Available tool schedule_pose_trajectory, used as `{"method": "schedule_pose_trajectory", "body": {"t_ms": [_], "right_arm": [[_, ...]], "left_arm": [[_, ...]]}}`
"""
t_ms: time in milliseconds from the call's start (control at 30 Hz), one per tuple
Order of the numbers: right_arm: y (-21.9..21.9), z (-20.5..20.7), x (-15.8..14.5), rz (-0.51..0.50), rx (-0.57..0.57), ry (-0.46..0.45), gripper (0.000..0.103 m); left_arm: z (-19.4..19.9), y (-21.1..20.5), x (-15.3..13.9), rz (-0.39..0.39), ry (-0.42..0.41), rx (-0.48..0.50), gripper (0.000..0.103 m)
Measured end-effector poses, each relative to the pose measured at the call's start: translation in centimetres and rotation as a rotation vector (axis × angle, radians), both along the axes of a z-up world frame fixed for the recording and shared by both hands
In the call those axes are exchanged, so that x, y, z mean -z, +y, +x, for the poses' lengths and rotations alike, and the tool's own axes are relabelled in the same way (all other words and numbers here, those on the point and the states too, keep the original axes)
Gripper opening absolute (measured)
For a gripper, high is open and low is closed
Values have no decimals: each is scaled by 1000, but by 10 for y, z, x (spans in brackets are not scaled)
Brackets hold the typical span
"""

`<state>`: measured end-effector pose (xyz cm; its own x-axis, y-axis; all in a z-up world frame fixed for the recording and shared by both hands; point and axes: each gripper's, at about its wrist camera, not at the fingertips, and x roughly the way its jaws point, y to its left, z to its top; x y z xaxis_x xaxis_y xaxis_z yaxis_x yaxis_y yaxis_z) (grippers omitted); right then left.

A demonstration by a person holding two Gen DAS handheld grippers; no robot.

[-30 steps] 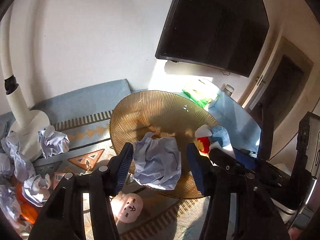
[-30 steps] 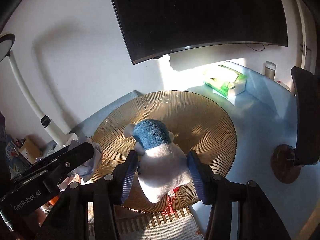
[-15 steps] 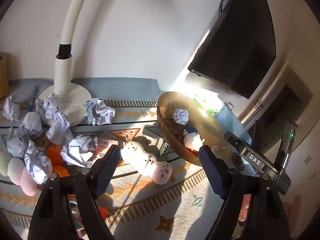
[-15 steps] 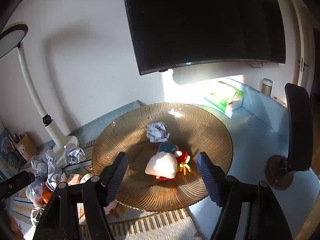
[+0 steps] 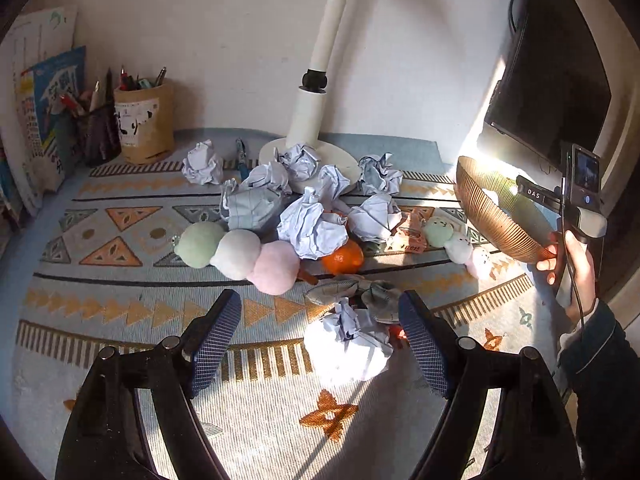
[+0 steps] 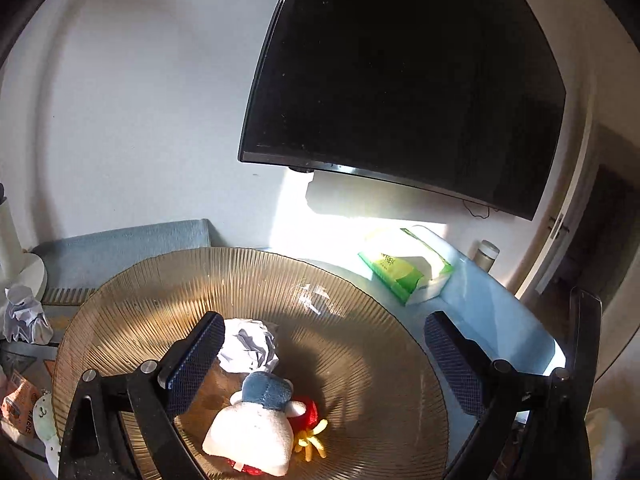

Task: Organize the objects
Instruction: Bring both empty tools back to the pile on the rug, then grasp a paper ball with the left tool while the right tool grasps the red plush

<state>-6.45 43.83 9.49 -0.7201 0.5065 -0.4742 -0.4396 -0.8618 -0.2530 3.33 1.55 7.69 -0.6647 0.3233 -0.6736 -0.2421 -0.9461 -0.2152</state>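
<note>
While both grippers gape wide and empty, the left gripper frames a crumpled white paper ball between its jaws (the next pick, likely); closing on it comes next, then carrying it to the ribbed amber glass bowl under the right gripper.

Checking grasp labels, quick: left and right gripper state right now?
Left gripper: open, empty, above the crumpled white paper ball on the patterned rug.
Right gripper: open, empty, over the ribbed amber glass bowl.
</note>
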Motion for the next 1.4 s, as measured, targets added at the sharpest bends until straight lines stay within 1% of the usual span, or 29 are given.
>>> {"method": "schedule_pose_trajectory", "body": {"t_ms": [33,100,133,233,300,400,433,500,533,567,600,633,667,700,733,767,833,867,900,967,1033,1067,1133,1200,1233,1300,1333,1367,1400], "right_arm": [[1,2,0,-8,-4,-4,100],[3,10,1,-2,25,-30,100],[4,16,1,-13,30,-43,100],[7,43,1,-72,16,-39,100],[3,53,1,-64,3,-41,100],[-13,61,-7,-15,-14,-46,99],[-21,69,-16,-14,-36,-16,98],[-47,92,-39,-7,-93,59,98],[-64,104,-50,-10,-157,88,98],[-81,114,-57,-21,-233,100,103],[-100,121,-59,-44,-322,88,103],[-119,124,-55,-85,-421,40,103],[-139,123,-44,-136,-514,-29,103],[-157,122,-32,-174,-581,-88,103],[-174,121,-20,-198,-638,-133,103],[-189,120,-8,-211,-692,-171,100],[-213,117,12,-208,-759,-213,98],[-220,112,21,-204,-766,-227,98],[-225,110,32,-221,-778,-248,97],[-227,93,51,-325,-835,-317,88],[-227,78,71,-420,-881,-398,88],[-227,73,79,-438,-880,-422,88],[-225,68,89,-440,-864,-429,86],[-224,66,94,-454,-874,-434,81],[-225,65,95,-457,-876,-442,79],[-232,64,95,-424,-873,-445,78],[-236,63,96,-416,-878,-446,76],[-240,63,96,-409,-876,-449,71],[-241,62,95,-398,-867,-446,69]], "left_arm": [[2,-6,3,0,-3,-8,80],[3,-14,6,-5,-8,-23,80],[5,-18,7,-5,-8,-24,80],[9,-27,12,16,-17,-15,80],[10,-30,16,32,-30,-8,80],[14,-27,23,46,-55,16,80],[15,-24,26,50,-65,35,80],[18,-19,30,51,-86,72,80],[19,-16,32,56,-92,96,80],[20,-13,33,66,-96,122,80],[20,-10,34,80,-103,144,80],[19,-8,37,101,-114,166,80],[16,-6,39,121,-126,179,80],[14,-5,42,130,-137,181,80],[11,-2,45,126,-146,185,80],[9,1,48,114,-151,193,80],[4,7,51,88,-156,196,80],[1,9,52,84,-157,199,80],[-1,11,52,85,-157,206,80],[-8,13,53,76,-152,215,80],[-13,17,54,54,-148,216,80],[-15,18,55,42,-145,208,80],[-18,18,59,39,-149,201,80],[-21,18,61,49,-165,209,80],[-22,19,61,42,-165,206,80],[-23,21,61,30,-168,205,80],[-25,23,61,40,-172,209,80],[-27,23,61,53,-179,207,79],[-29,22,62,55,-181,193,79]]}}
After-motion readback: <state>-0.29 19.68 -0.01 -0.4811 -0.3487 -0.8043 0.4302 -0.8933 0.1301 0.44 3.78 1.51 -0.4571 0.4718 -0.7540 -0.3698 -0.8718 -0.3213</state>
